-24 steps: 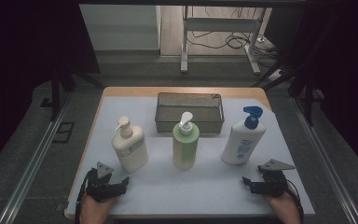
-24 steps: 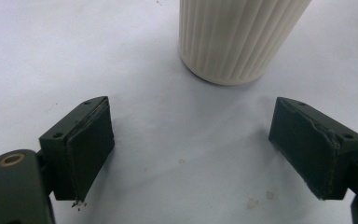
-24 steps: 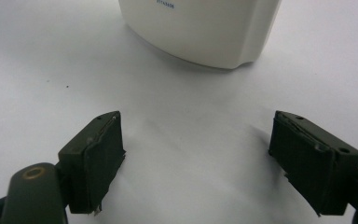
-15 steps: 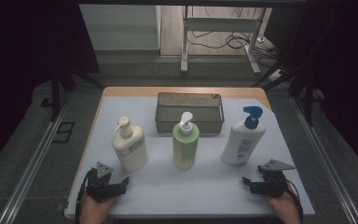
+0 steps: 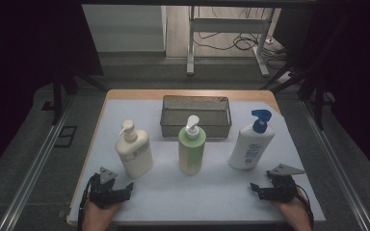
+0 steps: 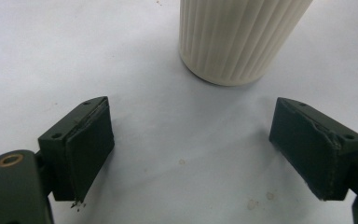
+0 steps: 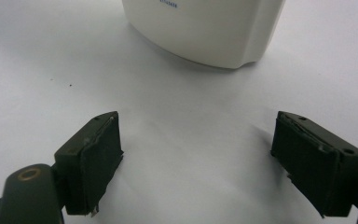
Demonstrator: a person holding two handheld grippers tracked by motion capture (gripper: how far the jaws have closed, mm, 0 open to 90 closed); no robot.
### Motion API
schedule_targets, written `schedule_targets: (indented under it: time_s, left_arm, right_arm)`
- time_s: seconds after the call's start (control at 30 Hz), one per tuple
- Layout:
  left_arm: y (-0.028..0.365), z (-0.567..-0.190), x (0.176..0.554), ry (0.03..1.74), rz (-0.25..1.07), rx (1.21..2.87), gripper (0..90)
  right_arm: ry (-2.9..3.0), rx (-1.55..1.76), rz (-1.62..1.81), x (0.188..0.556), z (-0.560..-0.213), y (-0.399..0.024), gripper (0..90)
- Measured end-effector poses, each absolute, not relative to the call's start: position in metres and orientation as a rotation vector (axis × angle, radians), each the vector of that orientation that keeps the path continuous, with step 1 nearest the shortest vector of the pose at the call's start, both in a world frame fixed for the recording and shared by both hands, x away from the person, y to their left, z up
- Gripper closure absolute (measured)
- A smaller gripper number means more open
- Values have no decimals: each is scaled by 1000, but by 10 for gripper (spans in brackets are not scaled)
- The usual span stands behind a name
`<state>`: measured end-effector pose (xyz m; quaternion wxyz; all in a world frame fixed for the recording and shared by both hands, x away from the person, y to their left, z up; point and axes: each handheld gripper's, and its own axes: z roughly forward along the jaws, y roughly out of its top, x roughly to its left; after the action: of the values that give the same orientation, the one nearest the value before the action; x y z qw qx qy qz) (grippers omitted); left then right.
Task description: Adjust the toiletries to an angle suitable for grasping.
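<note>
Cream ribbed bottle [image 6: 240, 37] cut off by top edge in left gripper view, base only. White bottle [image 7: 205, 28] same in right gripper view; blue label print cropped, unreadable. Labels on all three bottles too small to read from high view. Both hands cut by bottom edge: left hand [image 5: 96, 216], right hand [image 5: 296, 214]. Tray [image 5: 196, 102] interior too dim to tell contents. Near edge of table [image 5: 212, 192] partly hidden behind hands.
</note>
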<state>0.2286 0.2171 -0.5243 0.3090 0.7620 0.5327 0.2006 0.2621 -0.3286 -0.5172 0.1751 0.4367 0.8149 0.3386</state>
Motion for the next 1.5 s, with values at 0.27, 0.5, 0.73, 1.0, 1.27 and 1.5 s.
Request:
schedule_targets:
  time_s: [0.27, 0.5, 0.73, 1.0, 1.27, 1.5]
  left_arm:
    - [217, -524, 228, 1406, 532, 2013, 132]
    - [217, -524, 228, 1406, 532, 2012, 133]
    - [217, -525, 228, 1405, 533, 2010, 133]
    - [217, -525, 228, 1406, 534, 2006, 134]
    - [217, -525, 228, 1404, 536, 2007, 134]
    - [217, -525, 228, 1403, 537, 2007, 135]
  right_arm:
    - [2317, 1244, 953, 263, -515, -330, 186]
    - [2314, 1246, 967, 263, -510, -332, 194]
    - [2323, 1253, 988, 265, -503, -334, 177]
    - [2343, 1258, 1041, 270, -495, -338, 283]
    - [2324, 1239, 1019, 275, -487, -338, 487]
    - [2309, 1210, 1044, 279, -483, -342, 609]
